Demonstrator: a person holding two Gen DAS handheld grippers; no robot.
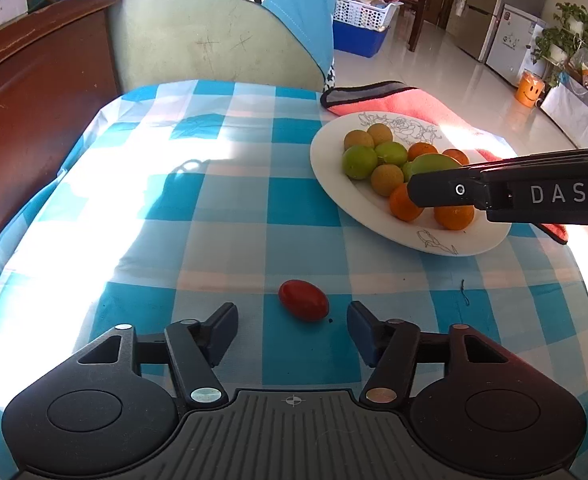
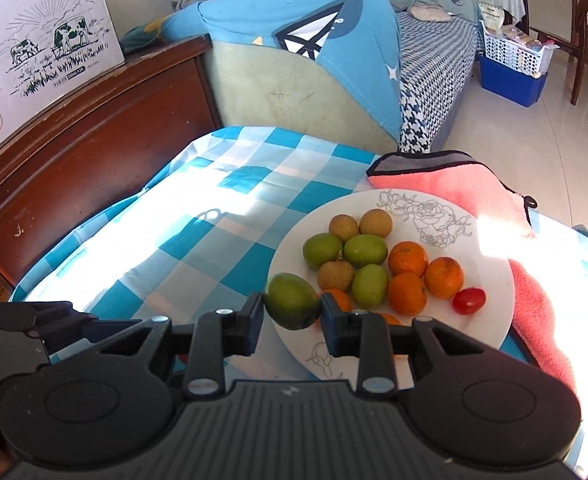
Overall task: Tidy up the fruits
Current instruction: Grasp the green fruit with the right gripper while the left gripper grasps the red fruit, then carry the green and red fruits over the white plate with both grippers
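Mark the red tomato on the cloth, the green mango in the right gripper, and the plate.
red tomato (image 1: pixel 303 305), left wrist view, middle of its skin
green mango (image 2: pixel 292 301), right wrist view, its front face
plate (image 2: pixel 490 312), right wrist view, bare right rim

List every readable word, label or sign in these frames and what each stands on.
"DAS": white letters on the side of the right gripper.
"E MILK": partly cut off, on the cardboard box, beside cow drawings and one large Chinese character.
Small print on that box and on the fridge stickers: too small to read.

Both wrist cams: close, plate (image 1: pixel 374 216) shared
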